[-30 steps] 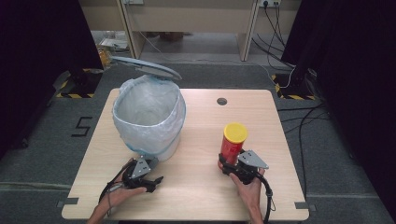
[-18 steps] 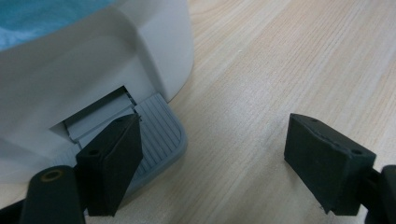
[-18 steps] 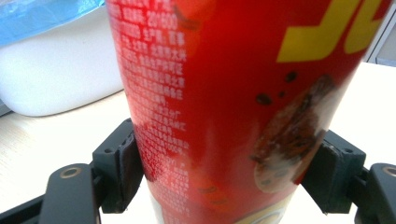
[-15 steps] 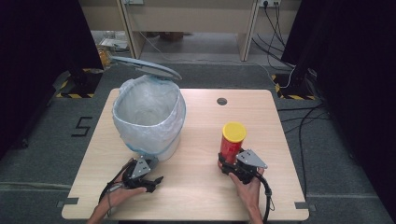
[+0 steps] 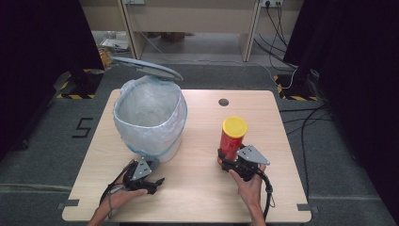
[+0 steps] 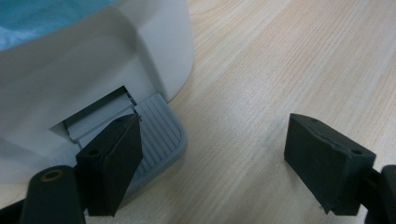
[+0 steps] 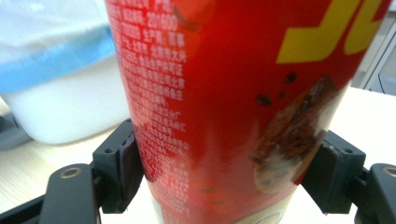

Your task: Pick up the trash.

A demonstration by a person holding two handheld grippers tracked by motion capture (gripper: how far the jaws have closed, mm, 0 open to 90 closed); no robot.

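A white pedal bin (image 5: pixel 162 148) lined with a pale blue bag stands on the left half of the wooden table (image 5: pixel 202 197), its grey lid (image 5: pixel 148 68) raised behind it. My left gripper (image 5: pixel 153 181) is open at the bin's foot. In the left gripper view one jaw of the left gripper (image 6: pixel 215 128) lies on the grey ribbed pedal (image 6: pixel 161 135); the other hangs over bare wood. A red snack can (image 5: pixel 232 141) with a yellow cap stands upright right of centre. My right gripper (image 5: pixel 229 162) is shut on the red can (image 7: pixel 233 84) low on its body.
A round cable hole (image 5: pixel 223 101) sits near the table's far edge. Cables (image 5: pixel 301 70) trail on the floor beyond the table on the right. Black curtains flank both sides. Bare wood lies between the bin and the can.
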